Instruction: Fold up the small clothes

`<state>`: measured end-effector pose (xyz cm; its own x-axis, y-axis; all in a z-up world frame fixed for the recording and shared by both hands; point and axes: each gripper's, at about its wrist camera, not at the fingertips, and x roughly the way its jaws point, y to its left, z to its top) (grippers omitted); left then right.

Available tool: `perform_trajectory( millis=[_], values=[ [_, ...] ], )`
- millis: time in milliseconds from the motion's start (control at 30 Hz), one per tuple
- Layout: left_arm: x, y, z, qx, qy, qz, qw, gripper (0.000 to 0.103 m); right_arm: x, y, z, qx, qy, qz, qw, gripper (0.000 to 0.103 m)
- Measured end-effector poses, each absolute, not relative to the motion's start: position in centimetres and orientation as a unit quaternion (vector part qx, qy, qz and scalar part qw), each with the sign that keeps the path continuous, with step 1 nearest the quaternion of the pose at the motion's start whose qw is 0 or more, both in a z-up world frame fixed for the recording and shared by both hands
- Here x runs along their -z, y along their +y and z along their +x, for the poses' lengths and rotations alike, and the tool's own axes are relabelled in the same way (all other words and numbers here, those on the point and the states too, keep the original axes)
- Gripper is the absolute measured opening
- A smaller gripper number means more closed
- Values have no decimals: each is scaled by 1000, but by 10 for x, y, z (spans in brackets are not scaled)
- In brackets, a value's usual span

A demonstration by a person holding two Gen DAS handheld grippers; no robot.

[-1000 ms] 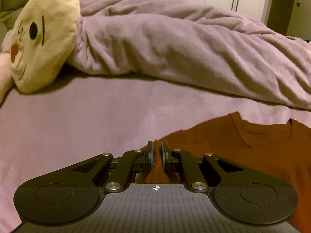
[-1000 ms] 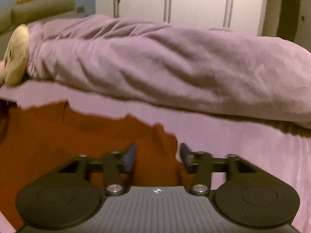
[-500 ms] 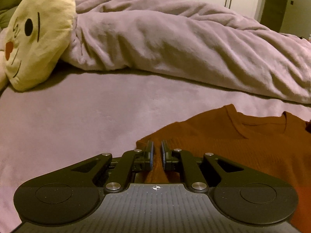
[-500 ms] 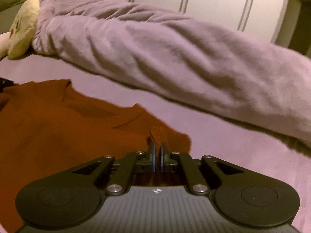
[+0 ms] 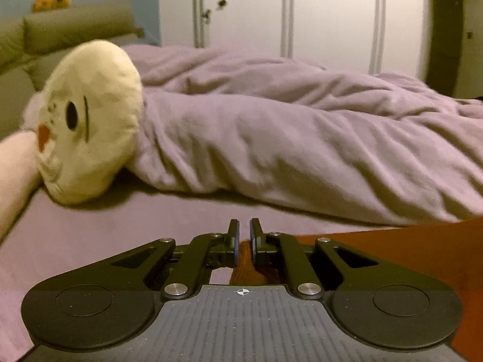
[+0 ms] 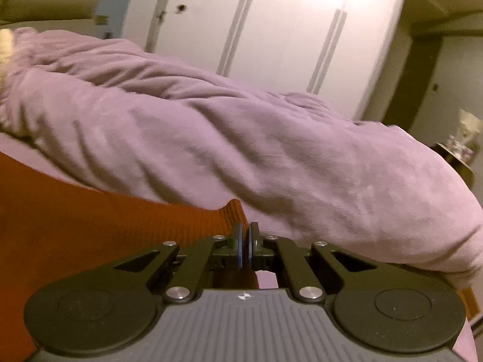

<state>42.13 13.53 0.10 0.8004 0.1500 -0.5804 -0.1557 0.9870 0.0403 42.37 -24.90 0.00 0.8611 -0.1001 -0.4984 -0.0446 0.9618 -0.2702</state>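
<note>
rust-orange ribbed knit top [image 5: 392, 247] lies stretched over the lilac bed sheet [image 5: 120, 235], each end pinched by a tool. the left hand-held gripper [image 5: 244, 242] has its blue-lined fingers [image 5: 234, 241] drawn close with only a narrow gap, and a fold of the orange cloth sits clamped low between them; from there the garment runs off to the right edge of the left wrist view. the right hand-held gripper [image 6: 245, 246] is clenched tight on the top [image 6: 90, 229] as well, with a ribbed corner poking up just past its fingertips and the rest of the cloth filling the left side of that view. behind the garment a rumpled lilac fleece blanket [image 5: 302, 138] is heaped across the bed. a cream round plush pillow with a stitched face [image 5: 90, 126] rests against the blanket's left end. white wardrobe doors with long metal handles [image 6: 256, 30] stand at the back of the room, and an olive padded headboard [image 5: 75, 30] shows at upper left.
</note>
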Motion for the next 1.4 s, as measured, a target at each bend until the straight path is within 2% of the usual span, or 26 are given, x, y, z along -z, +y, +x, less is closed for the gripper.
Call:
perform_trajectory(
  millis=[100, 167, 233, 367, 400, 467, 533, 600, 700, 867, 1067, 1300, 1400],
  values=[
    [14, 130, 432, -115, 321, 22, 940, 11, 13, -252, 440, 55, 278, -144, 948, 2],
    [22, 136, 429, -101, 349, -7, 932, 20, 23, -257, 443, 71, 299, -147, 940, 2],
    [24, 140, 413, -81, 351, -23, 932, 34, 23, -268, 431, 58, 303, -109, 945, 3],
    [29, 137, 357, -43, 343, -6, 938, 53, 19, -277, 373, 13, 287, -69, 955, 6],
    [32, 136, 343, -38, 345, -12, 938, 60, 21, -278, 356, 6, 290, -58, 955, 8],
    [37, 138, 314, -29, 352, -25, 935, 65, 23, -281, 321, 0, 294, -20, 955, 24],
    [44, 137, 290, -34, 358, -33, 933, 69, 29, -289, 289, -1, 298, 32, 954, 34],
    [50, 136, 272, -36, 368, -47, 928, 72, 37, -297, 263, 6, 304, 80, 949, 39],
    [57, 132, 259, -40, 391, -61, 917, 72, 51, -307, 248, 12, 330, 149, 932, 40],
    [50, 119, 249, -44, 399, -55, 914, 76, 50, -306, 247, 18, 331, 170, 928, 40],
    [43, 103, 248, -29, 398, -45, 916, 77, 42, -283, 257, 6, 319, 108, 941, 41],
    [43, 94, 254, -29, 405, -34, 913, 77, 62, -274, 268, 12, 356, 28, 934, 41],
    [44, 96, 257, -36, 408, -31, 912, 77, 67, -273, 268, 16, 356, -10, 934, 48]
  ],
)
